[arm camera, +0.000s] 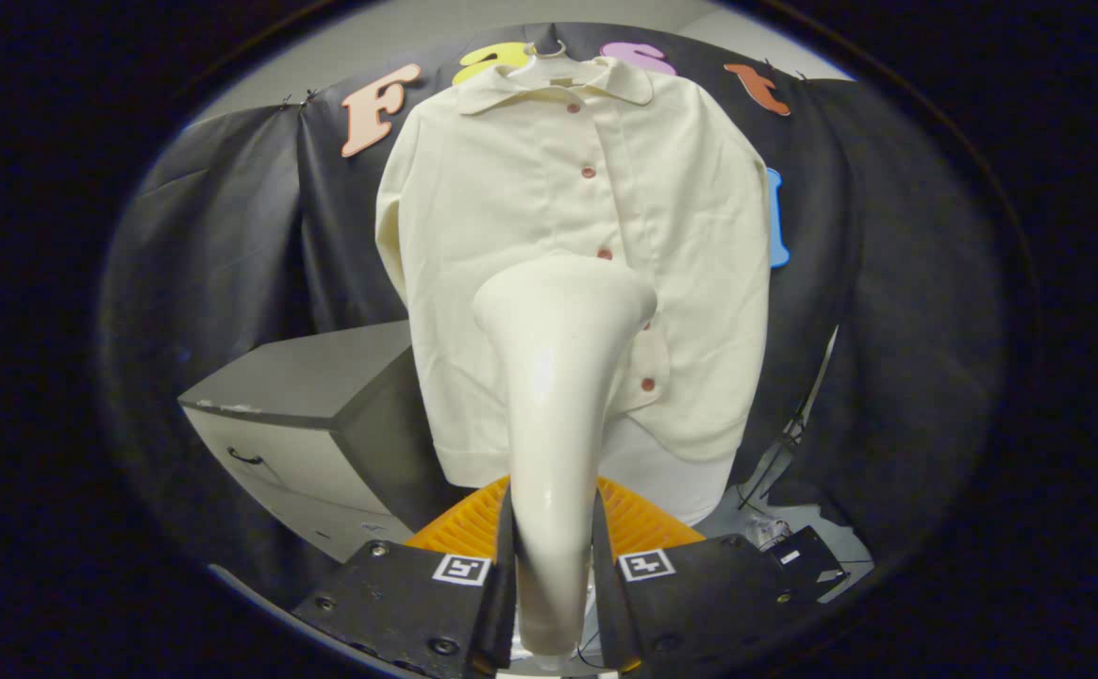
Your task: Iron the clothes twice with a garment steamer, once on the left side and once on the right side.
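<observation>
The tongs [554,566] point straight ahead and level, both fingers pinching the handle of the cream garment steamer [558,377], whose flared head rises in front of the shirt's lower middle. The cream shirt [511,207] with reddish buttons hangs on a hanger [549,49] against the far wall. A grey cabinet [304,415] stands to the left, an orange ribbed item [469,523] just beyond the fingers.

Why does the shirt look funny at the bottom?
The shirt hangs straight, but its lowest part is unbuttoned, so one front flap hangs lower than the other. Nothing looks spilled or broken. The gripper is shut on the steamer, pointing at the shirt.
</observation>
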